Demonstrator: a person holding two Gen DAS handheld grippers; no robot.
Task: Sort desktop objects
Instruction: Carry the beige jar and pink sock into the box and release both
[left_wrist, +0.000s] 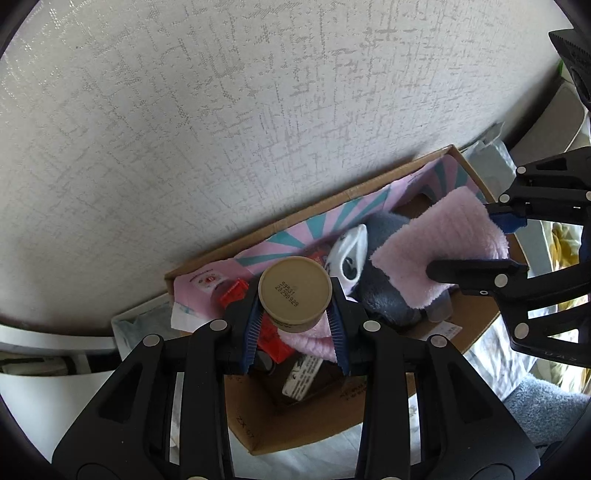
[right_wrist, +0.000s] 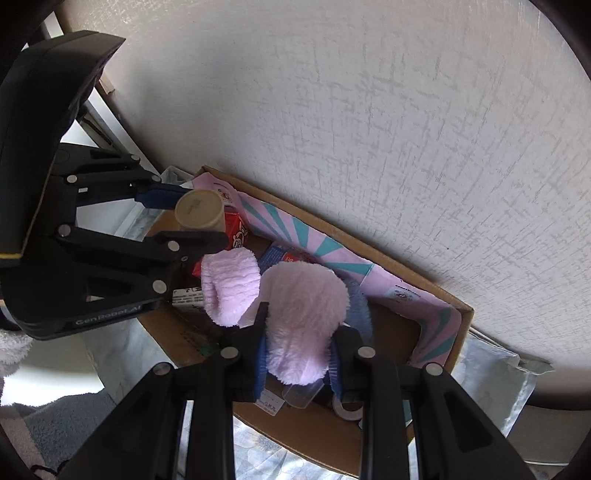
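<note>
Against a pale, rough-woven wall (left_wrist: 184, 129) sits an open cardboard box (left_wrist: 476, 325), its inner wall lined with a pink sheet (right_wrist: 314, 240) printed with teal rays. Inside, the box is crowded: a grey and white plush toy (left_wrist: 376, 291) lies in the middle, red packets (right_wrist: 236, 230) crowd the end under the left gripper, a white labelled packet (left_wrist: 301, 376) rests on the brown floor, and a small roll of tape (right_wrist: 351, 406) lies at the near edge below the right gripper. A second fluffy pink piece (right_wrist: 229, 288) sits in the box between the two grippers. Crinkled plastic wrapping (right_wrist: 495, 373) pokes out beside the box, which rests on a light patterned cloth (right_wrist: 258, 443).

Over the box, the left gripper (left_wrist: 295, 328) is clamped on a small round tan canister (left_wrist: 295, 291), its blue ribbed pads (left_wrist: 253, 332) pressing the smooth cylindrical side; the flat end face carries a printed code. Held this way, the canister hangs above the red packets and pink fluff.

Just beside it, the right gripper (right_wrist: 297, 362) squeezes a soft pink fluffy cloth (right_wrist: 303, 317), a rounded, long-piled bundle bulging out between the blue pads and hiding most of the plush toy beneath.
</note>
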